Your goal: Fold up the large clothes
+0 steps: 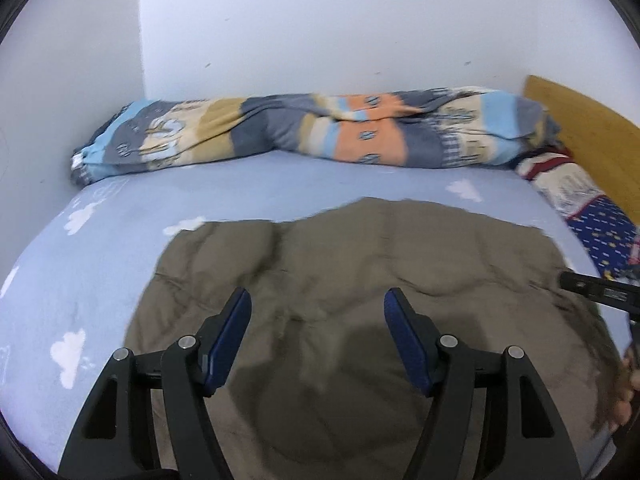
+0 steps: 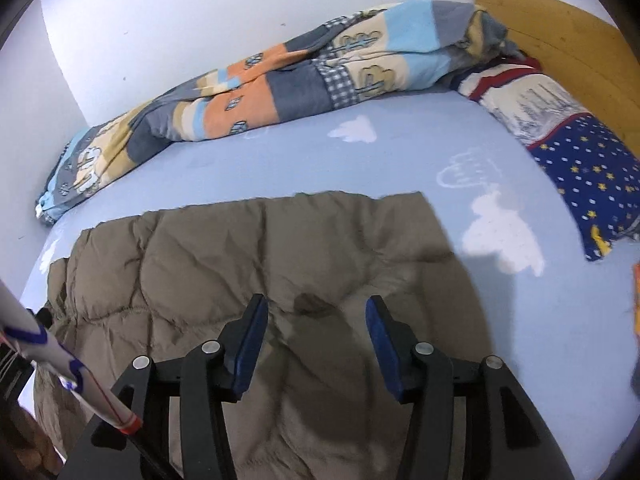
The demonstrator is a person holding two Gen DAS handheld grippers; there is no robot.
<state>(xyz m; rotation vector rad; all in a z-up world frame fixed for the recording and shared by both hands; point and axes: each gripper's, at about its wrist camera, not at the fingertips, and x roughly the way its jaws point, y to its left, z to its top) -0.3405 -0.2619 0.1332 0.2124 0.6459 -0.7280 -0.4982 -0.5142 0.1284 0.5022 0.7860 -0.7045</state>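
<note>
A brown quilted garment (image 1: 352, 280) lies spread flat on the light blue bed sheet (image 1: 100, 248); it also shows in the right wrist view (image 2: 256, 264). My left gripper (image 1: 318, 300) is open and empty, hovering over the garment's middle. My right gripper (image 2: 316, 308) is open and empty, above the garment's right part, near its right edge. The tip of the right gripper (image 1: 592, 290) shows at the right edge of the left wrist view.
A rolled patchwork blanket (image 1: 312, 132) lies along the wall at the far side of the bed (image 2: 240, 92). A star-patterned pillow (image 2: 580, 172) rests against the wooden headboard (image 2: 560, 40) on the right. White walls stand behind.
</note>
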